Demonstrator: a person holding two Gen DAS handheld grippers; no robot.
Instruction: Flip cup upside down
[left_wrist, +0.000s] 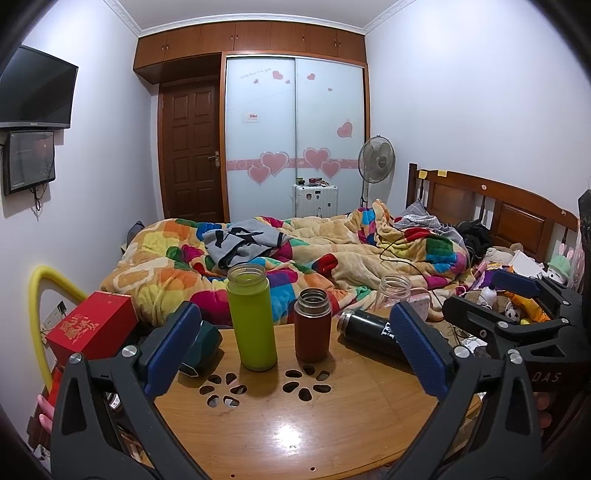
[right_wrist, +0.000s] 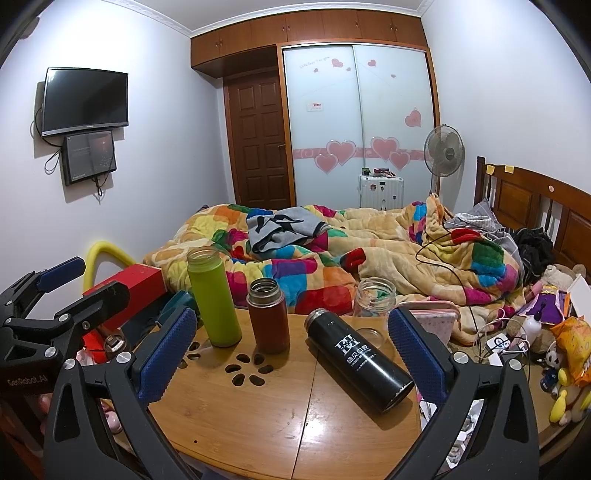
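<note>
On the round wooden table (left_wrist: 280, 424) (right_wrist: 258, 424) a green flask (left_wrist: 252, 317) (right_wrist: 214, 299) and a brown flask (left_wrist: 312, 325) (right_wrist: 267, 317) stand upright with open mouths. A black flask (left_wrist: 373, 330) (right_wrist: 360, 363) lies on its side. A clear glass jar (left_wrist: 393, 291) (right_wrist: 373, 299) stands at the far edge. My left gripper (left_wrist: 295, 350) is open and empty, jaws wide before the green and brown flasks. My right gripper (right_wrist: 291, 354) is open and empty, with the black flask between its jaws but apart from both pads. Each gripper shows in the other's view, the right (left_wrist: 517, 306) and the left (right_wrist: 55, 291).
A red box (left_wrist: 92, 325) (right_wrist: 140, 284) and a dark green object (left_wrist: 201, 347) sit at the table's left. A bed with a colourful quilt (left_wrist: 295, 254) lies behind. Toys and cables (right_wrist: 535, 339) clutter the right side. A yellow tube (left_wrist: 37, 314) arches at left.
</note>
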